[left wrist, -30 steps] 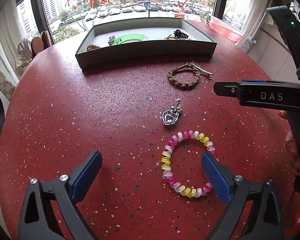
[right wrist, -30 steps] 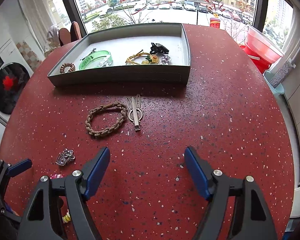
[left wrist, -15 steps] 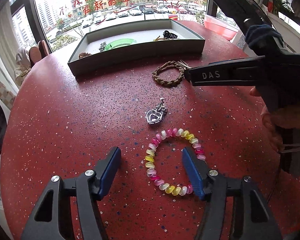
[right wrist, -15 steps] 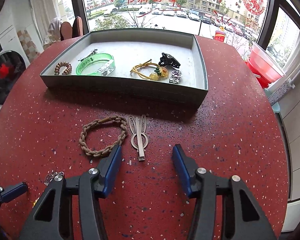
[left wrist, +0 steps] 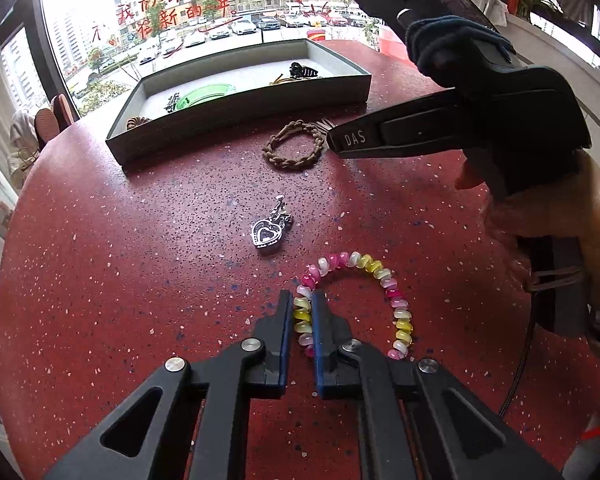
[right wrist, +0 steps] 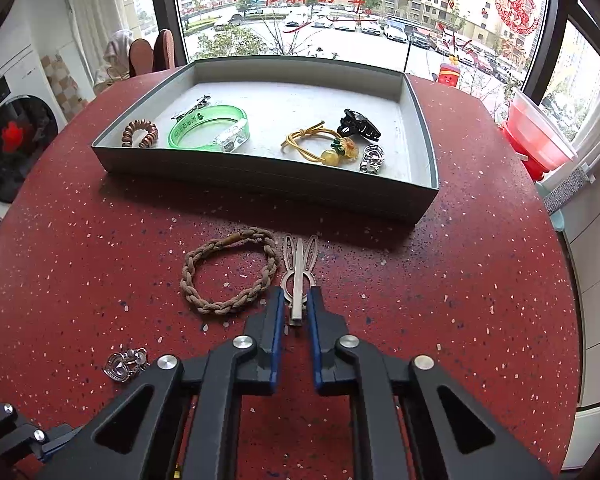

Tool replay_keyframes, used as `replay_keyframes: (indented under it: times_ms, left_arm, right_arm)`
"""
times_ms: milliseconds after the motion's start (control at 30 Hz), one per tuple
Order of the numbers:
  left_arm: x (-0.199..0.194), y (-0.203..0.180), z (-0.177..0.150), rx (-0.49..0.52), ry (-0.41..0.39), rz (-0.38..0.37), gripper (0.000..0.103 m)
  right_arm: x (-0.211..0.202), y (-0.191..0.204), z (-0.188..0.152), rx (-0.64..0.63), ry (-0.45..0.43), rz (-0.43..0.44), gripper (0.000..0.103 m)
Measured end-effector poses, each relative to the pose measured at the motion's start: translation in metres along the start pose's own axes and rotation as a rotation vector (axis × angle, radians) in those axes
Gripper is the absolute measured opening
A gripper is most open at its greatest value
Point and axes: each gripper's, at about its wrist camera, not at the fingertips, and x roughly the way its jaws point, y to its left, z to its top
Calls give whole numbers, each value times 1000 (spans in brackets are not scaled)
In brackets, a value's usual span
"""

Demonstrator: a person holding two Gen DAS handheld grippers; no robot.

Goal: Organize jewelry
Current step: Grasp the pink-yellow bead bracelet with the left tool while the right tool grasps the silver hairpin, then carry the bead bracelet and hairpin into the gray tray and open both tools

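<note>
A bracelet (left wrist: 364,262) of pink, yellow and white beads lies on the red speckled table (left wrist: 100,280). My left gripper (left wrist: 301,300) has its jaws closing, with the pads pressed on the bracelet's left side. A silver rabbit-ear hair clip (right wrist: 299,264) lies in front of the grey tray (right wrist: 260,184). My right gripper (right wrist: 296,300) has its jaws closing too, and the clip's near end is pinched between the pads. A brown braided band (right wrist: 230,270) lies just left of the clip. A silver heart pendant (left wrist: 268,232) rests between the band and the bracelet.
The tray holds a green bangle (right wrist: 208,128), a wooden bead band (right wrist: 140,134), a yellow hair tie (right wrist: 320,146), a black claw clip (right wrist: 358,124) and a silver piece (right wrist: 372,158). A red bucket (right wrist: 540,140) stands beyond the table's right edge. A washing machine (right wrist: 12,148) is at the left.
Both grippers went from wide open to shut. The left closed on the bead bracelet's left side. The right moved forward to the rabbit hair clip and closed on it.
</note>
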Motion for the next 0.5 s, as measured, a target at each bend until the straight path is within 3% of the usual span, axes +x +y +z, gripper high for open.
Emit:
replay_keyframes:
  times_ms: [200, 500]
  left_arm:
    - [-7, 13, 0, -52, -21, -71, 28]
    - [-23, 38, 11, -104, -68, -76, 28]
  right_arm:
    - [-6, -7, -7, 32, -20, 2, 9]
    - [-27, -27, -13, 137, -45, 64, 9]
